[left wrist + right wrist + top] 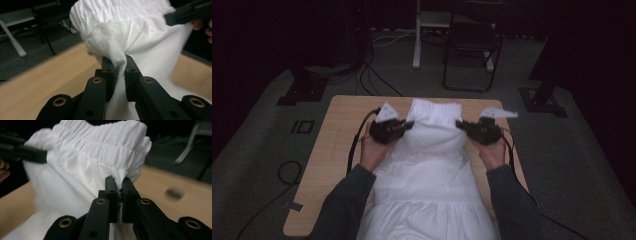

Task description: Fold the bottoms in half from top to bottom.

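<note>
A white garment with a gathered elastic band lies lengthwise on the wooden table, its far end lifted off the surface. My left gripper is shut on the garment's left side, just below the band; in the left gripper view the cloth bunches up between the jaws of that gripper. My right gripper is shut on the right side of the same end; the right gripper view shows the gathered band pinched at the tips of this gripper. Both grippers point inward, toward each other.
The garment's lower part spreads toward the near table edge between the person's forearms. Beyond the table stand a dark folding chair, a white stand leg and black bases with cables on grey carpet. A dark round spot marks the tabletop.
</note>
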The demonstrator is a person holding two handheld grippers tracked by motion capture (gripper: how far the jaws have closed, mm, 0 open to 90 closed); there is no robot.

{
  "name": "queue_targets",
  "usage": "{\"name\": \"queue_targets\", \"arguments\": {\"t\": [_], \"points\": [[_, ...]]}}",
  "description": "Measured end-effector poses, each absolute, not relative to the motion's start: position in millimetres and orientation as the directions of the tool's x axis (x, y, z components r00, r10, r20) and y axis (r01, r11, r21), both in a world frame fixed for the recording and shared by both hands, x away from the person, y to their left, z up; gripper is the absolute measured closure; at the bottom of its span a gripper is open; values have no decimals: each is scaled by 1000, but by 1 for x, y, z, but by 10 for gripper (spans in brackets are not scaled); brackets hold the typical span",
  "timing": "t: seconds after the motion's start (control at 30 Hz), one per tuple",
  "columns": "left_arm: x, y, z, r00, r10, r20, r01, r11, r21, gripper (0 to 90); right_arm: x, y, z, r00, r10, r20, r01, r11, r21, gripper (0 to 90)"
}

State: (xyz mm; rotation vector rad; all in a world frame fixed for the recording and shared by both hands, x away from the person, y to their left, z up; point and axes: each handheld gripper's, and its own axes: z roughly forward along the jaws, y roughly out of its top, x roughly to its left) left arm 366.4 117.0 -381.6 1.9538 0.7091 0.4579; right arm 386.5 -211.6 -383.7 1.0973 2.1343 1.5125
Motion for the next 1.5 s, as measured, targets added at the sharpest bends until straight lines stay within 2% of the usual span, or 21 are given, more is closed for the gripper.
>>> {"name": "queue_targets", "arguments": {"t": [0.17, 0.2, 0.23, 0.3, 0.4, 0.43, 0.5, 0.57, 0.7, 0.73, 0.77, 0.87, 0.93, 1.03, 1.13, 1.23, 1.37, 1.5], "points": [[309, 125, -451, 791, 611, -11, 340, -424, 839, 818, 326, -207, -447, -694, 690, 202, 482, 237, 844, 857], [309, 125, -451, 791, 611, -11, 340, -424, 839, 817, 316, -204, -462, -695, 689, 206, 500, 258, 827, 857], [299, 126, -481, 798, 600, -50, 397, -463, 792, 813, 306, -201, -479, -694, 696, 185, 511, 296, 807, 857], [294, 127, -505, 785, 611, -101, 456, -460, 762, 812, 297, -196, -499, -691, 700, 180, 533, 327, 780, 854], [292, 127, -520, 782, 614, -110, 477, -475, 739, 814, 292, -193, -514, -684, 709, 175, 550, 343, 762, 840], [291, 125, -525, 781, 615, -108, 479, -481, 734, 814, 290, -192, -518, -684, 711, 163, 548, 353, 759, 810], [291, 125, -526, 780, 618, -104, 480, -483, 732, 815, 289, -189, -522, -665, 736, 127, 539, 356, 764, 623], [291, 124, -526, 779, 619, -99, 480, -487, 730, 814, 293, -190, -523, -655, 745, 128, 545, 348, 763, 542], [289, 122, -529, 776, 624, -90, 481, -495, 724, 810, 297, -187, -528, -662, 731, 163, 575, 356, 737, 484], [290, 122, -530, 776, 624, -93, 484, -494, 722, 809, 297, -186, -530, -663, 727, 177, 591, 363, 721, 488], [290, 122, -531, 773, 627, -95, 488, -492, 721, 809, 296, -184, -533, -667, 724, 174, 591, 373, 715, 539], [293, 121, -532, 774, 627, -94, 489, -496, 718, 807, 295, -182, -535, -673, 726, 141, 580, 399, 710, 744], [299, 121, -531, 776, 625, -80, 483, -509, 712, 807, 298, -183, -533, -670, 728, 144, 577, 389, 718, 793], [315, 120, -529, 774, 630, -64, 485, -524, 700, 807, 308, -180, -532, -666, 736, 124, 577, 402, 711, 805], [343, 121, -527, 767, 634, -101, 518, -518, 681, 808, 324, -175, -533, -654, 749, 106, 583, 409, 702, 806], [373, 121, -524, 772, 629, -89, 520, -545, 657, 808, 350, -173, -534, -629, 766, 130, 608, 381, 697, 805], [410, 114, -519, 773, 634, 14, 489, -611, 622, 807, 380, -168, -536, -591, 791, 158, 639, 341, 690, 804], [444, 110, -517, 751, 658, 47, 500, -614, 611, 807, 407, -161, -534, -571, 807, 150, 647, 330, 687, 804]]}}
